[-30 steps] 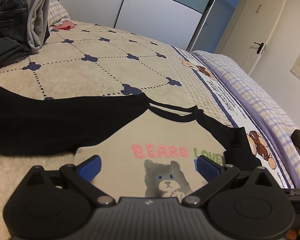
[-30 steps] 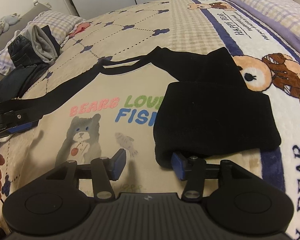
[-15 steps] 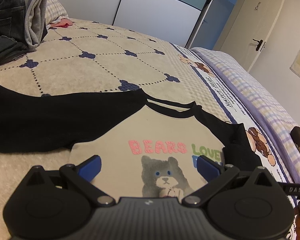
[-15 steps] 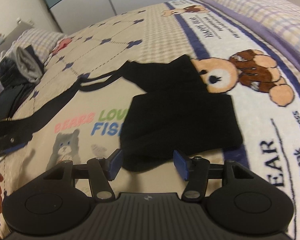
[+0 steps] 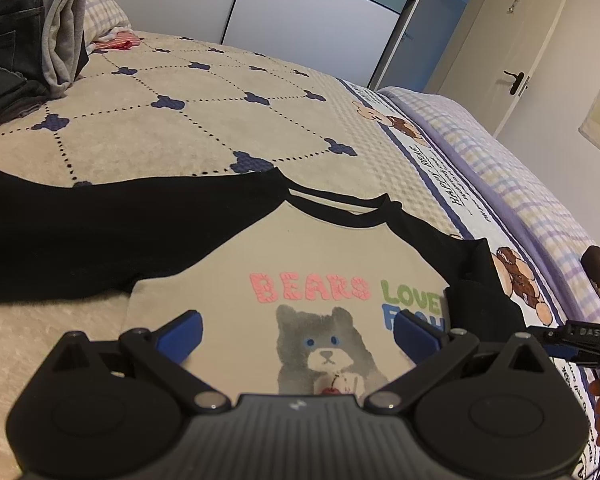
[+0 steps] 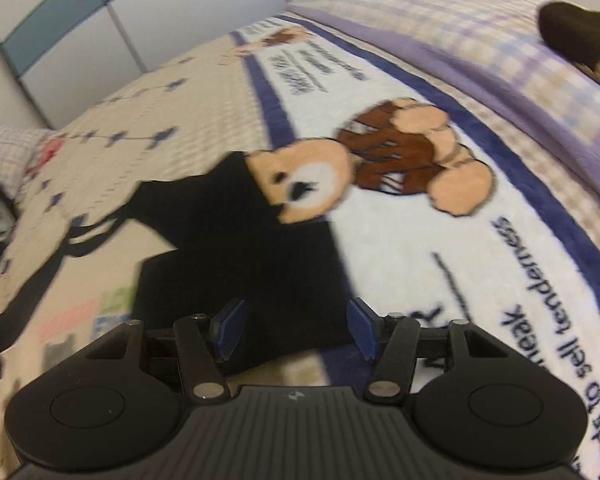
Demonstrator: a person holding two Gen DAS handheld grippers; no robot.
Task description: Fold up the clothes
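A wide bed [image 5: 204,128] fills both views, spread with a beige quilted cover stitched in dotted diamonds and navy clover shapes, edged on one side by a white fleece blanket with brown cartoon bears and navy lettering [image 6: 440,208]. Flat on the cover lies the task's thing, a beige long-sleeved shirt with black raglan sleeves and a grey bear print under the words BEARS LOVE [image 5: 320,264]. One black sleeve [image 5: 80,236] stretches out full length toward the left of the left wrist view; the other black sleeve [image 6: 236,248] is already doubled back into a block over the shirt's far side, covering part of the lettering. A pile of dark jeans and grey garments [image 5: 32,40] sits well apart near the pillow.

Judging by this, the sleeve-folding step is half done — one side in, one side to go. The left hand-held gripper [image 5: 296,332] hovers above the bear print with its jaws wide and nothing between them. The right hand-held gripper [image 6: 296,328] stands over the near edge of the folded sleeve, jaws moderately parted and not pressing the cloth; the view is blurred.

The next move probably calls for the left gripper to reach the outstretched sleeve, pinch it near the cuff and carry it across the chest — keeping the body flat.
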